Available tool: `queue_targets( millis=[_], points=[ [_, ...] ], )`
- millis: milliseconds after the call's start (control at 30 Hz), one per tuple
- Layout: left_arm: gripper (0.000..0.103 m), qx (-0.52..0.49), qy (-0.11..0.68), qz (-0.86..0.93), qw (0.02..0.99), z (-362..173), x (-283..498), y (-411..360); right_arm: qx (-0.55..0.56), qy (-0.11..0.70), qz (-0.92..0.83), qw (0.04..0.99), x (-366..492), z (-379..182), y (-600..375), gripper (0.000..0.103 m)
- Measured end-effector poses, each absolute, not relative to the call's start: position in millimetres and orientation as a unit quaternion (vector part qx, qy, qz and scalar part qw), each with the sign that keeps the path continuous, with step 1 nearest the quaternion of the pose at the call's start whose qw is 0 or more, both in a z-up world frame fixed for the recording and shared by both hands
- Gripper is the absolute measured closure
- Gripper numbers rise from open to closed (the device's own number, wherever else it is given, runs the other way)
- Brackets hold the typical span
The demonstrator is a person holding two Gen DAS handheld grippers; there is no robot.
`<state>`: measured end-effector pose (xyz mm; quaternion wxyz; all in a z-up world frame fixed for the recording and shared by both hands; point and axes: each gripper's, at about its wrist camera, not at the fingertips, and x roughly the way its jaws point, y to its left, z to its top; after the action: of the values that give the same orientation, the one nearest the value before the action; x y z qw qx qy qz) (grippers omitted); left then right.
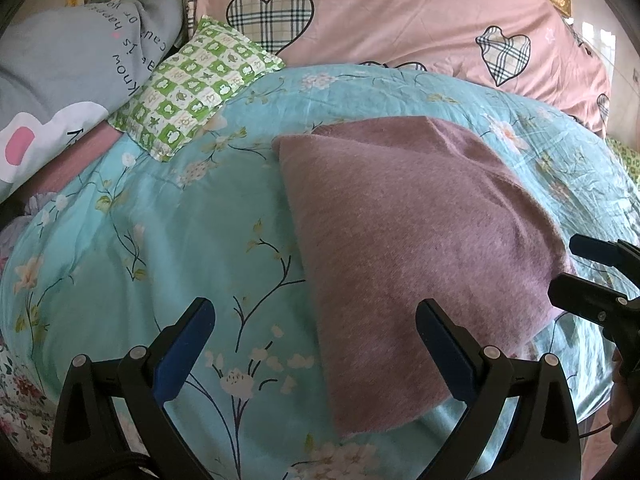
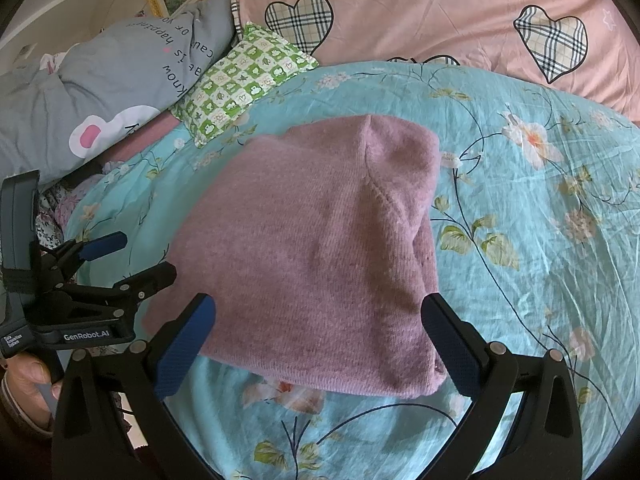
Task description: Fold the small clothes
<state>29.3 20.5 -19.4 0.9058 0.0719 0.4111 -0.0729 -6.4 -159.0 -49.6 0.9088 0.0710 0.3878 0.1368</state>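
The left tool [image 1: 316, 336] is spread wide and grips nothing; the right tool [image 2: 320, 332] is spread wide too, also with nothing in it. Just ahead of the right tool, partly between its tips, lies the purple sweater [image 2: 320, 248]; it is folded into a thick soft block, fuzzy, with a seam down its far part. From the left tool it lies ahead and to the right; its near edge is straight. It rests on the blue flowery bed cover [image 1: 160, 220]; bare cover lies open on both sides of it. Farther off sit a green checked pillow [image 1: 192, 88], a grey pillow [image 2: 100, 92] and a pink quilt [image 1: 400, 28].
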Motion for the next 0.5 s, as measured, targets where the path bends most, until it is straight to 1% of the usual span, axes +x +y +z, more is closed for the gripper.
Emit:
queue_targets(
  millis=[500],
  points=[
    [0.004,0.066,0.412,-0.076,0.905,-21.2,36.7,26.8,0.077,0.389,0.138,0.908,-2.7,-52.3,-159.3,0.001]
  ],
)
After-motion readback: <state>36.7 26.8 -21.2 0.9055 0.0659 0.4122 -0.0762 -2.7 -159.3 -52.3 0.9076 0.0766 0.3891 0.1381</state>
